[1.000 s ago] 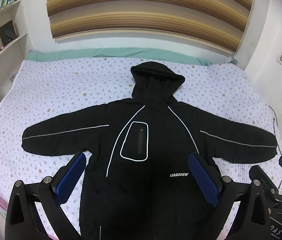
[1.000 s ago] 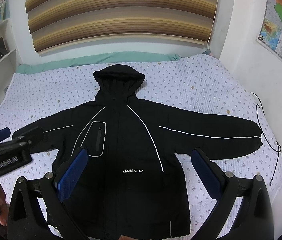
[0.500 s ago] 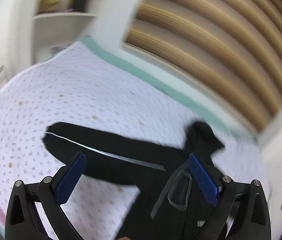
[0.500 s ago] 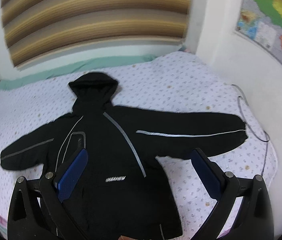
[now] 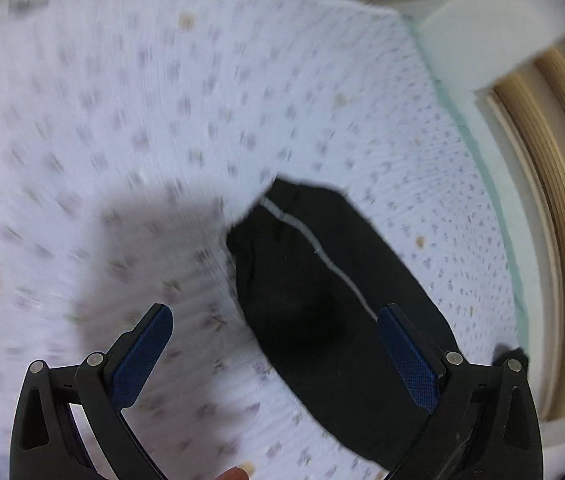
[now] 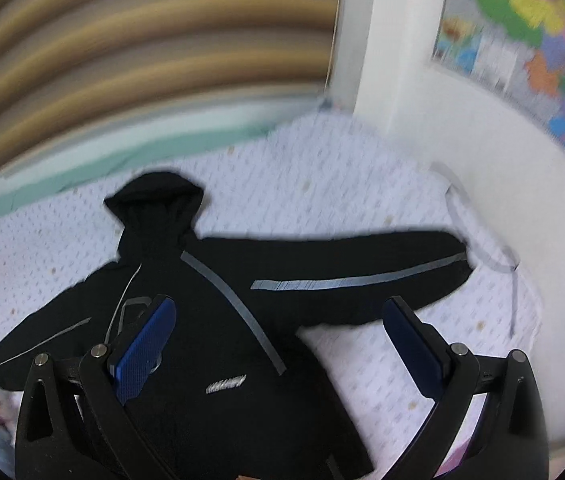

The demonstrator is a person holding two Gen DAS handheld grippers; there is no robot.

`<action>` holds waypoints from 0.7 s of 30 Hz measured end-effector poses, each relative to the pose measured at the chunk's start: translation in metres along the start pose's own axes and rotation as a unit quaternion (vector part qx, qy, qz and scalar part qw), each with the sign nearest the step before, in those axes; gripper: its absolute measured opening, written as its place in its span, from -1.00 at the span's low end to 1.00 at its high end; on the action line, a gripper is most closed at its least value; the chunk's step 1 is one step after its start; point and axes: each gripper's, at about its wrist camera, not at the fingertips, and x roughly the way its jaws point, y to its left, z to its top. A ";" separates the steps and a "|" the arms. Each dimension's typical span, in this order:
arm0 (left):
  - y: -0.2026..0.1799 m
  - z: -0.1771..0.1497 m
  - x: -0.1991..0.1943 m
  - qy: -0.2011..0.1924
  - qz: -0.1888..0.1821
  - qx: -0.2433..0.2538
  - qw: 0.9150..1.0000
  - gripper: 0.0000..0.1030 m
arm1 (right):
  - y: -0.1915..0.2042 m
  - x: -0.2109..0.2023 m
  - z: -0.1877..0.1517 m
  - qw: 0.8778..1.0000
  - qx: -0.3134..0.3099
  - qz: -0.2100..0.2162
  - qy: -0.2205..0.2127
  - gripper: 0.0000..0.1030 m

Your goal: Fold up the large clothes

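Black hooded jacket (image 6: 210,320) lies flat, front up, on bed (image 6: 362,168) w/ dotted lilac cover; hood upper left of centre in right view, one sleeve (image 6: 362,276) stretched toward right edge. Left view, blurred: other sleeve's cuff (image 5: 306,248) at centre. Left gripper (image 5: 274,340) fingers spread wide, empty, above cuff. Right gripper (image 6: 278,340) fingers also apart, holding nothing. Wall map (image 6: 530,32) upper right.

The lilac flower-printed bedspread (image 5: 130,120) lies bare around the cuff of the black hooded jacket's left sleeve (image 5: 322,280), toward the bed's left edge. Bare cover also shows under the right sleeve (image 6: 362,268). A thin grey cable (image 6: 494,256) loops near that cuff, against the white wall (image 6: 462,128) along the right edge.
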 end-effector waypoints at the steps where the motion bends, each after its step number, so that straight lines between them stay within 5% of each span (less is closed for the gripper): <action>1: 0.003 0.000 0.011 0.007 -0.001 -0.011 1.000 0.98 | 0.006 0.007 0.000 1.000 0.004 0.014 0.016 1.00; 5: 0.001 -0.007 0.035 -0.008 0.012 -0.023 1.000 0.89 | 0.028 0.021 0.000 0.999 -0.015 0.010 0.031 1.00; 6: -0.002 -0.008 0.034 -0.022 0.007 -0.019 1.000 0.67 | 0.034 0.024 0.000 0.999 -0.023 0.007 0.033 1.00; 7: -0.004 -0.007 0.036 -0.029 -0.010 -0.010 0.999 0.21 | 0.038 0.028 0.000 0.999 -0.028 0.006 0.036 1.00; 10: -0.008 -0.005 0.041 -0.007 -0.058 -0.014 0.998 -0.43 | 0.051 0.047 -0.001 0.998 -0.035 0.012 0.058 1.00; 14: -0.028 -0.015 0.008 -0.052 -0.109 0.014 0.993 -0.62 | 0.065 0.069 -0.005 0.995 -0.048 0.023 0.082 1.00; 18: -0.087 -0.046 -0.048 -0.091 -0.191 0.115 0.970 -0.65 | 0.076 0.085 -0.008 0.993 -0.056 0.045 0.095 1.00; 21: -0.151 -0.090 -0.073 -0.077 -0.243 0.230 0.939 -0.65 | 0.083 0.095 -0.013 0.990 -0.062 0.060 0.107 1.00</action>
